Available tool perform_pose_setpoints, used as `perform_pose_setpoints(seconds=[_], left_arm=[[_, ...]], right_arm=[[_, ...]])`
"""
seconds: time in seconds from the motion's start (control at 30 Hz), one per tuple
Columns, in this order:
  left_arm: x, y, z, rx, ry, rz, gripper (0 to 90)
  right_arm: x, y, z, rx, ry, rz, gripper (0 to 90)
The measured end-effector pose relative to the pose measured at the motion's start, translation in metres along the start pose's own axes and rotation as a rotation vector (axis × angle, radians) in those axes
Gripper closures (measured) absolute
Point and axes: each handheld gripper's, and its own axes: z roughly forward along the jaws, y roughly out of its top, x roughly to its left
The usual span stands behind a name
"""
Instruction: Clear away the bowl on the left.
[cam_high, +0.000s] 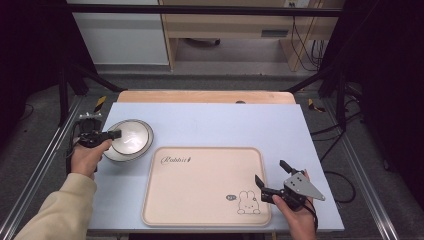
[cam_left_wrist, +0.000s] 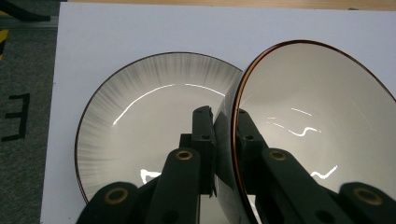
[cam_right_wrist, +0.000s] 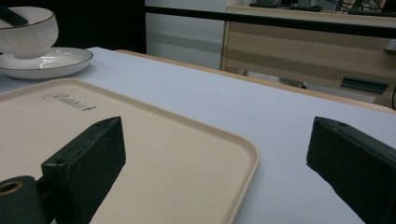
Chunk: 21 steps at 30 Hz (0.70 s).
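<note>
- Bowl (cam_left_wrist: 322, 116): white glazed ceramic with a brown rim line, ribbed on its outer wall in the right gripper view. It sits at about 9 o'clock on the counter (cam_high: 210, 120), tilted in or just over a plate (cam_left_wrist: 140, 121); whether it touches the plate cannot be told.
- Plate: shallow, glazed, grey-streaked border, lying flat on the counter beneath the bowl.
- Left tool (cam_left_wrist: 224, 128): clenched on the bowl's rim, one jaw inside the wall, the other outside.
- Right tool (cam_right_wrist: 215, 172): released, jaws wide apart with nothing between them, hovering at about 4 o'clock over the near right corner of the beige tray (cam_high: 200, 195).
- Handling judgement: bowl is rigid and brittle, likely moderate in weight; the glaze looks slick, so a one-sided rim pinch may let it swing or slip.
- Grip judgement: the rim is the only practical hold; a deep bite across the wall is advised, with the bowl kept low.
- Risk judgement: knocking the bowl against the plate could chip either piece.
</note>
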Motion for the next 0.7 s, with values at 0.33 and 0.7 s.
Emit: perform_pose_setpoints(seconds=[0.33, 0.7], left_arm=[[-0.006, 0.001, -0.006, -0.017, -0.03, 0.01, 81.9], [-0.011, 0.002, -0.008, -0.017, -0.055, 0.004, 81.9]], right_arm=[[0.0, 0.001, -0.001, -0.005, 0.001, -0.001, 4.6], [-0.001, 0.001, -0.001, -0.009, -0.002, -0.005, 4.7]])
